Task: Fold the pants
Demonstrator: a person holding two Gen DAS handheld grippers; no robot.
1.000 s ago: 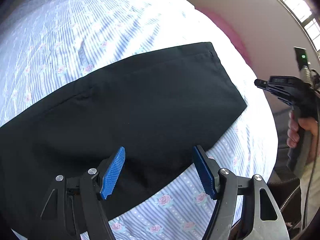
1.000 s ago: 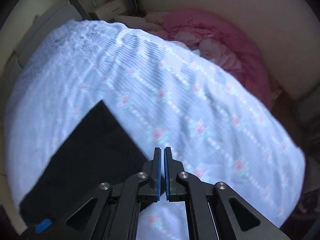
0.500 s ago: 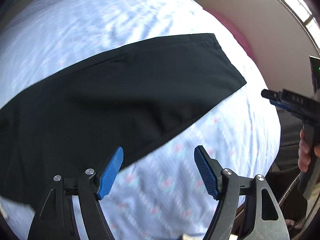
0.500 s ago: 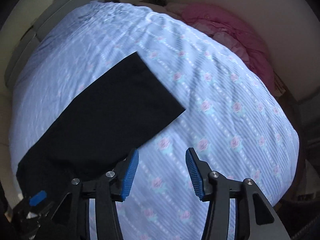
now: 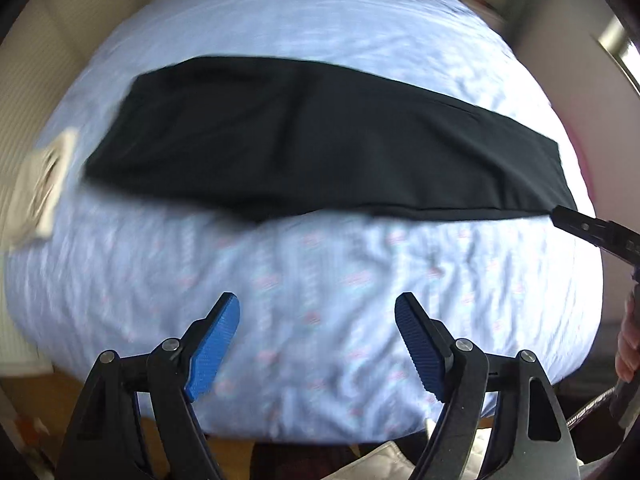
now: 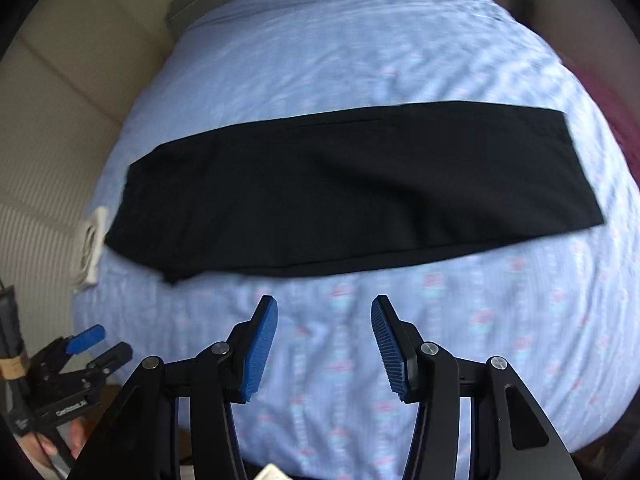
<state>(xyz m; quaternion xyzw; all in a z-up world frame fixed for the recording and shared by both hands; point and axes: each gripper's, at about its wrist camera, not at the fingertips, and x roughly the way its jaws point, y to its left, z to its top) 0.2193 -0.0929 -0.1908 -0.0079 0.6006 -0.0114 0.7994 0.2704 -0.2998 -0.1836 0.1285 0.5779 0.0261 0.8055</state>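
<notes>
Blue floral bedsheet (image 6: pixel 400 60) fills both views; black pants (image 6: pixel 352 192) lie as a flat long band across mid-frame, already doubled leg on leg. Fabric looks soft, light and limp, best pinched at end corners. Left gripper (image 5: pixel 316 344), lower centre, is opening wide with nothing between its pads; right gripper (image 6: pixel 324 346) stands half-open, empty, clear of the cloth.

— Filling most of both views: bed (image 5: pixel 320 360) under a pale blue sheet (image 6: pixel 360 60) strewn with small pink flowers.

— Around it?

— Beige padded headboard (image 6: pixel 72 80) at ten o'clock, bright window strip (image 5: pixel 618 46) at two, wooden floor (image 5: pixel 36 412) at seven, pink bedding (image 6: pixel 612 104) at three.
</notes>
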